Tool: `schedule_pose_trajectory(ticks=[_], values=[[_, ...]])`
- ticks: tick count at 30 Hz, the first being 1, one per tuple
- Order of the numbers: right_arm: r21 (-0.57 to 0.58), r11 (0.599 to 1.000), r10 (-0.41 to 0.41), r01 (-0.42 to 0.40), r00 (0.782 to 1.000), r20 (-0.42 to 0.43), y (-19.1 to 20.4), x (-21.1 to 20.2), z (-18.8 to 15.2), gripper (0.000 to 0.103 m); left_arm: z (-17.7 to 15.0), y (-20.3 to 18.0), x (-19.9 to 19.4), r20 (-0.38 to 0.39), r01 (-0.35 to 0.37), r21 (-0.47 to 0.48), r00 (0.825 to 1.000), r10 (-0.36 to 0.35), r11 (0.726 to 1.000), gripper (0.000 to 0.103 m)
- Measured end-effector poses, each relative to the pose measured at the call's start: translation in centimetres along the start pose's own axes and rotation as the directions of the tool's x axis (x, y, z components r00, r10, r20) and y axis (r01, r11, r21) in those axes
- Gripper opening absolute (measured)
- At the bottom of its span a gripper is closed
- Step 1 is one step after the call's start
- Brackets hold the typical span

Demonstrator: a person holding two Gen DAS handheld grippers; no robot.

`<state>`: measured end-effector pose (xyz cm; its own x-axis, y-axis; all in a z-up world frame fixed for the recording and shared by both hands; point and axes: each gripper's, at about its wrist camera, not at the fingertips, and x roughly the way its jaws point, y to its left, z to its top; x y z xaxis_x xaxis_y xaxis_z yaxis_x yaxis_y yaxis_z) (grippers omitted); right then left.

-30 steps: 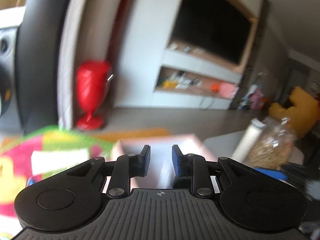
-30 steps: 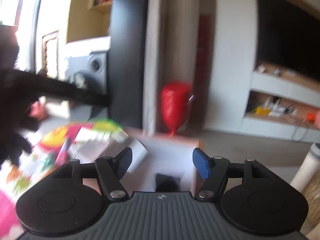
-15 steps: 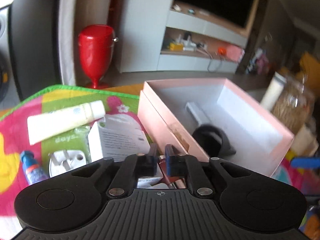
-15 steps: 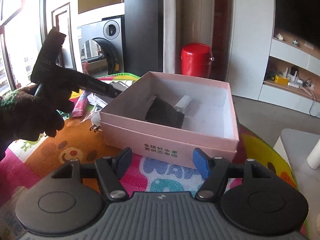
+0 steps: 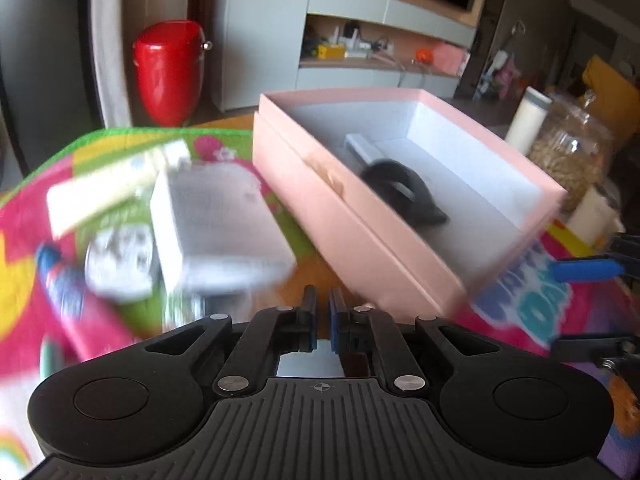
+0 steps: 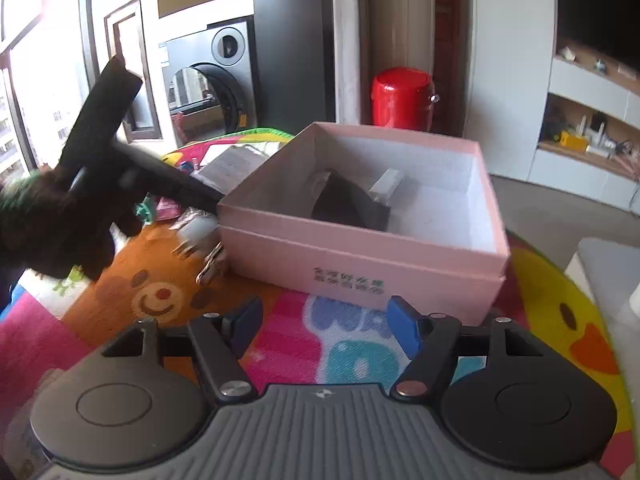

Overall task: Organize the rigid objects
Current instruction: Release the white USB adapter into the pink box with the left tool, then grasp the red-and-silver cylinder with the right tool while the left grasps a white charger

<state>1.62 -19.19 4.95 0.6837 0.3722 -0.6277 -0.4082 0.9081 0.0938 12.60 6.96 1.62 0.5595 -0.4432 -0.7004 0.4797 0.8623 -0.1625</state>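
Note:
An open pink box (image 5: 360, 232) stands on a colourful play mat (image 6: 160, 288). Inside lie a black curved object (image 5: 400, 188) and a small silver-white piece (image 5: 362, 146). Left of the box are a white carton (image 5: 216, 220), a pale tube (image 5: 116, 188), a white plug adapter (image 5: 120, 256) and a small blue-and-red tube (image 5: 60, 280), all blurred. My left gripper (image 5: 323, 320) is shut low over the mat by the box's near-left corner, with nothing visible between its pads. My right gripper (image 6: 324, 320) stands open above the mat, in front of the pink box (image 6: 360, 256).
A gloved hand (image 6: 52, 220) holds the left gripper beside the box. A red stool (image 6: 402, 96) stands behind the mat, a washing machine (image 6: 212, 92) further left. A white bottle (image 5: 528, 120) and a jar of nuts (image 5: 568, 152) sit beyond the box.
Both grippers have sunk and tipped down from the room toward the mat. The left jaws went from slightly apart to shut and came nearer the items by the box.

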Motion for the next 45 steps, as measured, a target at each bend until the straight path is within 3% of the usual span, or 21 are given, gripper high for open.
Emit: schedule_pose_trajectory(ticks=[6,9,12,15,18,20,22,24,26,36,39,41,45], values=[[0.008,0.982,0.189,-0.189,0.981,-0.047,2.7,1.6,0.5,0.069,-4.7,0.6,-4.1,0.043,0.078,-0.156,0.997,-0.072,0.985,0.012],[0.0,0.979,0.202,-0.202,0.978,-0.054,4.1,3.2,1.2,0.069,-6.1,1.1,-7.1,0.122,0.053,-0.215,0.992,-0.027,0.975,0.017],[0.007,0.979,0.205,-0.205,0.977,-0.051,5.0,5.0,2.0,0.067,-7.0,1.8,-10.8,0.214,0.0,-0.253,0.975,0.056,0.968,0.017],[-0.014,0.979,0.2,-0.202,0.977,-0.071,6.3,6.6,2.4,0.056,-7.2,2.3,-12.2,0.219,-0.031,-0.266,0.971,0.091,0.964,0.017],[-0.057,0.981,0.179,-0.185,0.979,-0.097,7.1,7.1,2.0,0.03,-7.9,2.3,-11.7,0.173,-0.044,-0.246,0.981,0.088,0.968,0.017],[-0.075,0.978,0.185,-0.194,0.976,-0.111,7.2,6.6,1.6,0.02,-8.4,2.2,-10.7,0.143,-0.044,-0.237,0.986,0.08,0.971,0.017],[-0.096,0.972,0.202,-0.214,0.972,-0.117,7.1,5.6,1.0,0.02,-8.8,2.1,-10.0,0.125,-0.027,-0.23,0.991,0.057,0.973,0.017],[-0.119,0.97,0.198,-0.212,0.973,-0.12,6.8,4.6,0.4,0.02,-8.8,1.7,-9.5,0.125,-0.005,-0.22,0.992,0.033,0.975,0.027],[-0.126,0.973,0.176,-0.191,0.977,-0.121,5.9,3.6,-0.4,0.02,-9.1,1.0,-9.4,0.115,0.007,-0.192,0.993,0.015,0.981,0.028],[0.042,0.998,0.057,-0.055,0.996,-0.068,-0.9,1.1,-2.5,0.021,-9.2,-4.0,-8.7,0.101,-0.047,-0.03,0.994,0.049,0.998,0.036],[0.065,0.996,0.066,-0.063,0.997,-0.047,-1.2,1.0,-2.8,0.031,-8.8,-4.9,-8.3,0.1,-0.075,-0.01,0.992,0.075,0.997,0.037],[0.065,0.996,0.064,-0.062,0.997,-0.037,-0.9,1.1,-2.9,0.043,-8.5,-5.3,-8.0,0.098,-0.091,0.001,0.991,0.09,0.996,0.037],[0.042,0.998,0.038,-0.037,0.999,-0.029,-0.3,1.3,-2.7,0.051,-8.3,-6.0,-7.5,0.104,-0.115,0.021,0.988,0.113,0.993,0.04]])
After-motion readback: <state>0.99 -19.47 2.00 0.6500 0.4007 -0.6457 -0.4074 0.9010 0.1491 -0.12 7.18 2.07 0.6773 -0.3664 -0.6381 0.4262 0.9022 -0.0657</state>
